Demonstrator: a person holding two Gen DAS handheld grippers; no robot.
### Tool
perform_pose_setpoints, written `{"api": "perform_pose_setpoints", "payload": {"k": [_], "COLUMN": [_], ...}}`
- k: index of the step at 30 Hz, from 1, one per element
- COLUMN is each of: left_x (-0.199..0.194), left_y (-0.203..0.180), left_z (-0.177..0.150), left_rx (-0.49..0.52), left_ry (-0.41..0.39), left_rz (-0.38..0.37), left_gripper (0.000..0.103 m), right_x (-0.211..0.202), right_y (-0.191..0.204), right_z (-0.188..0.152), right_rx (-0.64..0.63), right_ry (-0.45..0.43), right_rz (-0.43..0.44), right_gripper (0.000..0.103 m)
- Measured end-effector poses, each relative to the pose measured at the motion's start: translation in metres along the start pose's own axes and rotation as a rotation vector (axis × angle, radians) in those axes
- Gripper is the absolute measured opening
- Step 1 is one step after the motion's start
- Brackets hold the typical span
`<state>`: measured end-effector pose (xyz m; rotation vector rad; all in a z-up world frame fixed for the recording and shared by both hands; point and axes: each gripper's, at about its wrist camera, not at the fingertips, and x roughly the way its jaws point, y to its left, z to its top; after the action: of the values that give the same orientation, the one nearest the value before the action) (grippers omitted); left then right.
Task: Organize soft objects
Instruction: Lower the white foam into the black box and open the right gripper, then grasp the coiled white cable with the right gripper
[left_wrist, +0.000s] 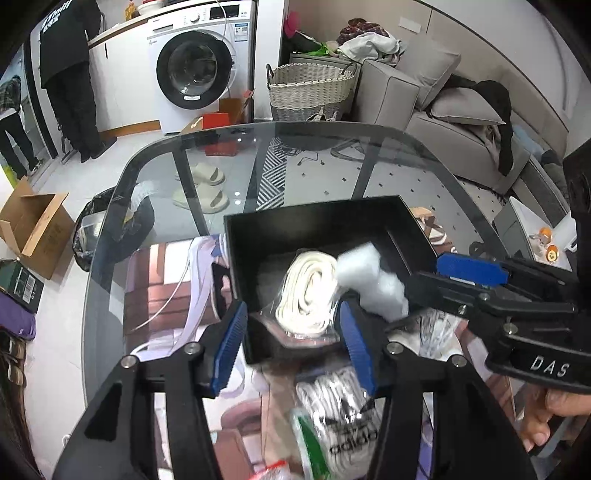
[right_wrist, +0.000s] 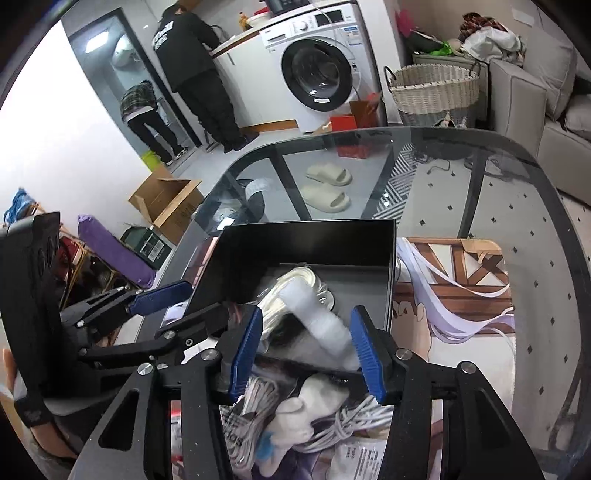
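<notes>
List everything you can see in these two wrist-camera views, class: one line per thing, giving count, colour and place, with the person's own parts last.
black box: one, black, on the glass table
cream rope coil: one, cream, bagged, inside the box
white bubble wrap: one, white, blurred, over the box's near edge
glass table: one, clear with dark frame
printed mat: one, brown and white, under the box
white cords: tangle, white, in front of the box
washing machine: one, white, far wall
wicker basket: one, cream, beside the sofa
slippers: two, cream, on the floor under the table
left gripper: blue pads, open
right gripper: blue pads, open
</notes>
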<state>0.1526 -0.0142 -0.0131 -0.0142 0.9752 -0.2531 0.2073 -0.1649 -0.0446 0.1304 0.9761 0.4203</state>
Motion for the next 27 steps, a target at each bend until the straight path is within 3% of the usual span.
{"api": "perform_pose_setpoints", "payload": {"k": [4,6,8,16,19,27], "left_x": [-0.016,-0.02,-0.021,-0.007,-0.003,-0.005], "left_y": [0.005,0.007,0.008,0.007,0.013,0.011], "left_z": [-0.014,-0.024,-0.039,-0.091,-0.105,-0.12], "left_rx": [0.001,-0.009,-0.01,0.04,0.011,0.009], "left_ry": [0.013,0.02,0.045,0.21,0.261,0.302], "left_rz": [-0.007,0.002,0.003,-0.012,-0.025,-0.044], "left_gripper": [0.055,0.074,0.079,0.079,0.079,0.079], "right_x": [-0.015,-0.022,-0.025,-0.008,-0.007,-0.022], "right_y": [0.003,-0.001,-0.005,-0.022,-0.023,-0.021], "right_z": [-0.006,-0.014,-0.023,-0.061,-0.065,-0.071], "right_rx": [-0.007,0.014,0.037,0.095,0.08,0.094], "right_ry": [0.002,0.01,0.033,0.143,0.133,0.107], "right_rz": [0.009,-0.001,0.018,0.04,0.028,0.035], "right_gripper": [0.051,0.051,0.051,0.051,0.051,0.051]}}
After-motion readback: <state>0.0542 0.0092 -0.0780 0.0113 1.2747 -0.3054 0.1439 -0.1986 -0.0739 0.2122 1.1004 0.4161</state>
